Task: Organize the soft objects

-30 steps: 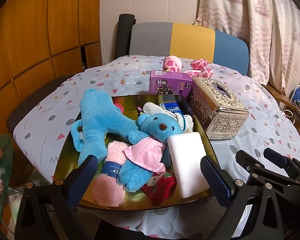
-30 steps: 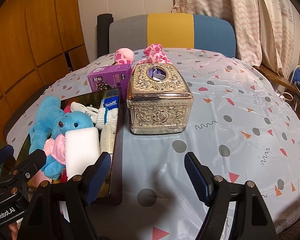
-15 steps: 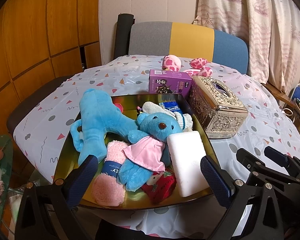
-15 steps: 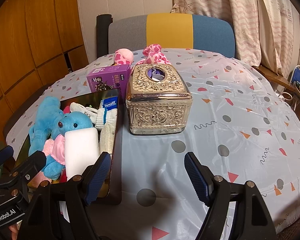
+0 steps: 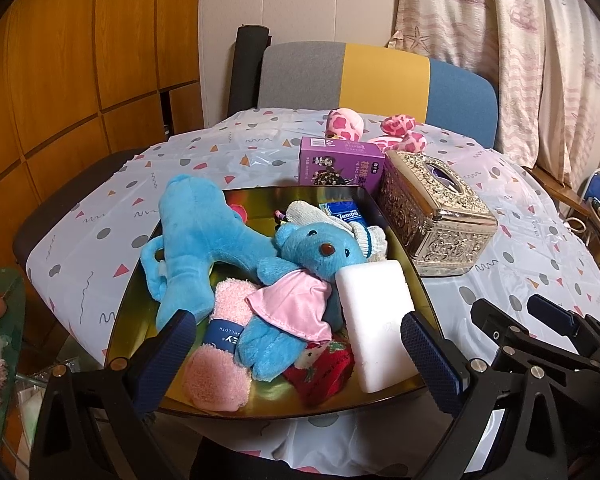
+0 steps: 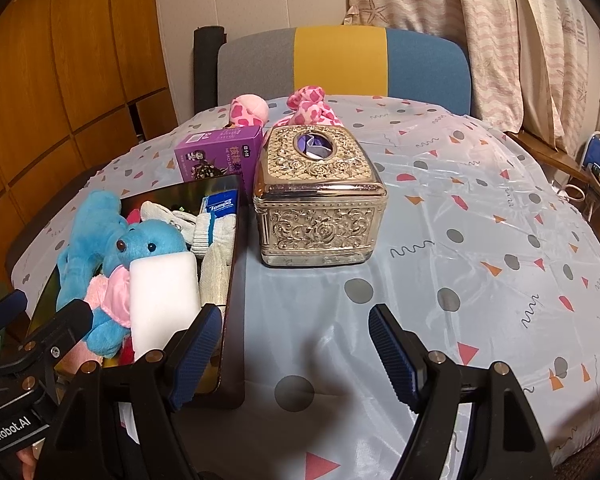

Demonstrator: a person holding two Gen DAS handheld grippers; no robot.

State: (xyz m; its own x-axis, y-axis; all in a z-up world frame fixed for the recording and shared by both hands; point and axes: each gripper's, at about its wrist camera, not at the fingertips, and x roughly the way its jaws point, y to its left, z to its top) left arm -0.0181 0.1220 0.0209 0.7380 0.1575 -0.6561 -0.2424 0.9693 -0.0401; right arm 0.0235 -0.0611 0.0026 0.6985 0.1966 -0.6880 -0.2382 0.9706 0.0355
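A dark, shiny tray (image 5: 260,196) holds a pile of soft things: a big blue plush (image 5: 196,232), a blue bear in a pink dress (image 5: 316,248), a pink fluffy roll (image 5: 228,320), a white sponge block (image 5: 376,316), a red pouch (image 5: 324,364), white knit socks (image 5: 360,232) and a Tempo tissue pack (image 5: 344,212). A pink spotted plush (image 5: 344,124) lies at the table's far side, outside the tray. My left gripper (image 5: 300,348) hovers open just short of the tray's near edge, holding nothing. My right gripper (image 6: 296,346) is open over bare tablecloth, right of the tray (image 6: 236,288).
An ornate gold tissue box (image 6: 316,200) stands right of the tray, with a purple carton (image 6: 216,156) behind it. A grey, yellow and blue chair (image 6: 340,64) is at the far side. The patterned tablecloth (image 6: 480,240) stretches to the right, with curtains beyond.
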